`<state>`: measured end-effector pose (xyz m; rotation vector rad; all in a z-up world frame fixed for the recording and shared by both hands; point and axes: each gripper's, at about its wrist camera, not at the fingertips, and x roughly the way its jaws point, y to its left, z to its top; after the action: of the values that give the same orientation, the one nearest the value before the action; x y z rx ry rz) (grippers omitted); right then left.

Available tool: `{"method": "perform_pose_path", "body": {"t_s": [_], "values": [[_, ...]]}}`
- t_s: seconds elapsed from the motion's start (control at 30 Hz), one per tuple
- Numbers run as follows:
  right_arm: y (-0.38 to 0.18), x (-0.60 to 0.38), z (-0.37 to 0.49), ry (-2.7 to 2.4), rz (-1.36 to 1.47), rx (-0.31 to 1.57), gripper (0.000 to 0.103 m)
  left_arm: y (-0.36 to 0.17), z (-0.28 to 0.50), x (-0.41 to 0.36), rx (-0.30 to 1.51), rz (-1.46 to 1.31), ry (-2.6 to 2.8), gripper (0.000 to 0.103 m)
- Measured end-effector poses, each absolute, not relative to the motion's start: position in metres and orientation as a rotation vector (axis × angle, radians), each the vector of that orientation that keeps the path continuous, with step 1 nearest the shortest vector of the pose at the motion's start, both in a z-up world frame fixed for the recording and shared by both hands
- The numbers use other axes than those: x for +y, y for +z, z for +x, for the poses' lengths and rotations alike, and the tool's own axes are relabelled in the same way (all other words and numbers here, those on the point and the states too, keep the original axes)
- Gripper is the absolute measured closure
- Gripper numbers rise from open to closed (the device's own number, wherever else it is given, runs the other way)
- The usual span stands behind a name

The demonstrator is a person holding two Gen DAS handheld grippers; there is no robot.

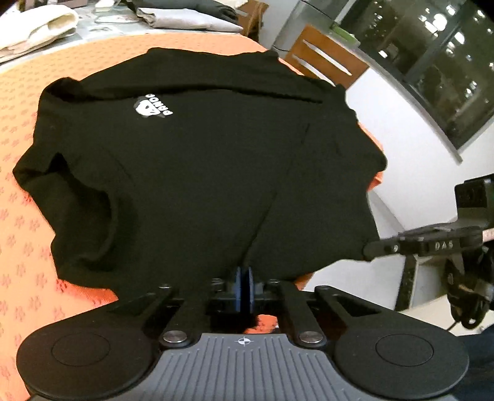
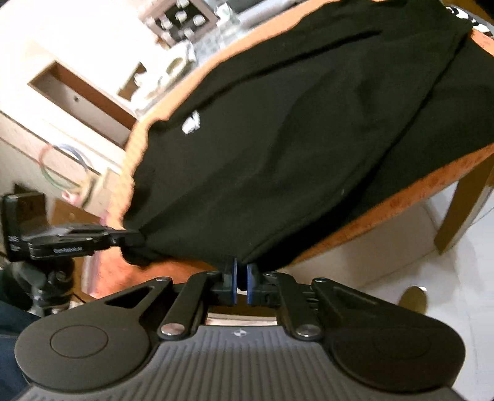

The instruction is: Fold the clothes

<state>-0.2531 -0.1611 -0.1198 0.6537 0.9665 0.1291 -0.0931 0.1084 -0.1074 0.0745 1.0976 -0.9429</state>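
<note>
Orange patterned tablecloth (image 1: 21, 129) covers the table. Black T-shirt (image 1: 185, 172) lies spread on it, white logo (image 1: 152, 106) on the chest, near hem hanging over the table's near edge. Left gripper (image 1: 244, 277) pinched tight on that hem, blue pads nearly meeting. Right gripper (image 2: 241, 271) likewise clamped on the hem further along. Folded pale clothes (image 1: 37, 26) well behind.

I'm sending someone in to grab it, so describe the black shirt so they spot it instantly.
Find the table with the orange patterned cloth. The black shirt lies spread across it, its near hem pinched by two grippers. Unlike the pale folded clothes behind, it carries a small white chest logo.
</note>
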Motion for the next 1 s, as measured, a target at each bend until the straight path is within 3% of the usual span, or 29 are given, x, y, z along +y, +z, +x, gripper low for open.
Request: {"method": "perform_pose_path", "body": {"t_s": [0.13,0.27,0.37,0.57,0.83,1.0], "values": [[-0.128,-0.149,-0.247,0.116,0.562,1.013,0.091,-0.103,-0.101,0.122,1.07,0.109,-0.951,0.072],[-0.12,-0.145,-0.254,0.114,0.452,1.047,0.089,-0.1,-0.105,0.142,1.075,0.114,-0.929,0.068],[-0.103,-0.144,-0.261,0.11,0.393,1.031,0.085,-0.091,-0.104,0.157,1.029,0.049,-0.886,0.068],[-0.077,-0.132,-0.251,0.108,0.305,0.906,0.063,-0.082,-0.096,0.158,0.927,-0.061,-0.817,0.068],[-0.103,-0.097,-0.217,0.135,0.163,0.894,0.052,-0.101,-0.102,0.115,0.95,0.085,-0.832,0.068],[-0.111,-0.088,-0.215,0.192,0.096,0.888,0.032,-0.109,-0.103,0.12,0.962,0.135,-0.759,0.068]]}}
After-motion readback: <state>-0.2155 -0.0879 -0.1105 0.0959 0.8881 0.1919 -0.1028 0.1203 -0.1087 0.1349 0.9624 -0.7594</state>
